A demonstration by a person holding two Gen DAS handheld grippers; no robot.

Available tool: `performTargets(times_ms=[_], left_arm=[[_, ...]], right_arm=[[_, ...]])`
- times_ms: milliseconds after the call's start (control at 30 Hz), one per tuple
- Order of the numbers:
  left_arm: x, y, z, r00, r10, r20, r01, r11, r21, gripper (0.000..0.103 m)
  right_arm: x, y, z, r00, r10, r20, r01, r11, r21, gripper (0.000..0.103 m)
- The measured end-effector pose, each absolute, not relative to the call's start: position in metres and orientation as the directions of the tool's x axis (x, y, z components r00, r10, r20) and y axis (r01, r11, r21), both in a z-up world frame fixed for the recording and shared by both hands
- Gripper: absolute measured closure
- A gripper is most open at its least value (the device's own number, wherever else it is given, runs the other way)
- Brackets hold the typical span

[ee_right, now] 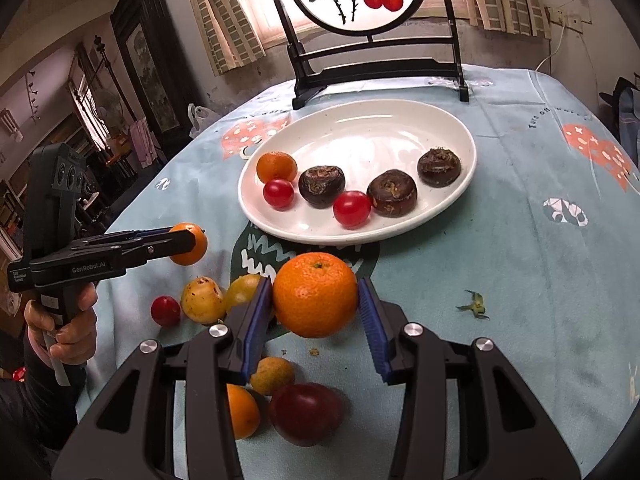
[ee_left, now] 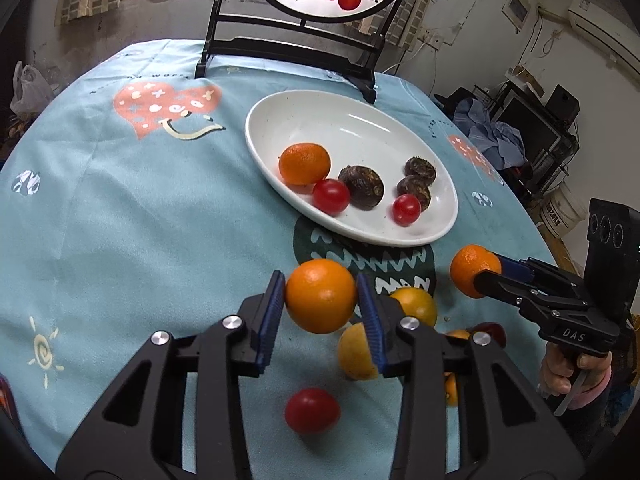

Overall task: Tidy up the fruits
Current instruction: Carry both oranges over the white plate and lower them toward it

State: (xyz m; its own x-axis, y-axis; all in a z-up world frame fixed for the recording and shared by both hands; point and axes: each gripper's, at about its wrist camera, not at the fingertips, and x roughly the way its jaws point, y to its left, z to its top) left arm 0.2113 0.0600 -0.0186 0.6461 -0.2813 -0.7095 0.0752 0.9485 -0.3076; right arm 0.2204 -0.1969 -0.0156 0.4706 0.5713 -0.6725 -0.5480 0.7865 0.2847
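Note:
My left gripper [ee_left: 320,300] is shut on an orange [ee_left: 320,294] and holds it above the tablecloth; it also shows in the right wrist view [ee_right: 188,244]. My right gripper [ee_right: 316,300] is shut on another orange [ee_right: 315,294], seen in the left wrist view [ee_left: 474,270] too. The white oval plate [ee_left: 340,120] lies just beyond both, holding a small orange [ee_left: 304,163], two cherry tomatoes [ee_left: 330,196] and three dark water chestnuts [ee_left: 362,186]. Loose fruits lie below the grippers: yellow ones [ee_right: 202,299], a cherry tomato [ee_right: 165,310], a dark red fruit [ee_right: 306,408].
A black-framed round painting stand [ee_right: 376,68] stands at the back of the table behind the plate. A green stem scrap [ee_right: 474,304] lies on the blue patterned tablecloth [ee_left: 120,220] at right. Room clutter surrounds the table edges.

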Motion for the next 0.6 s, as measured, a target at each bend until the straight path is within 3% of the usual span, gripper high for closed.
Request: performTargets(times_ms=[300,600], left_arm=[[0.255,0.032,0.006,0.708,-0.248,-0.661,0.091,0.961,-0.263,0.065],[0.319,0.014,-0.003,0.687,-0.188,-0.702,0.068,0.978,-0.195,0.065]], right_arm=[[0.255,-0.195,0.006,0.635,0.546,-0.547,-0.499,0.830,0.250,0.058],[0.300,-0.181,-0.009,0.632,0.495,-0.596,-0.469,0.857,0.214,0.058]])
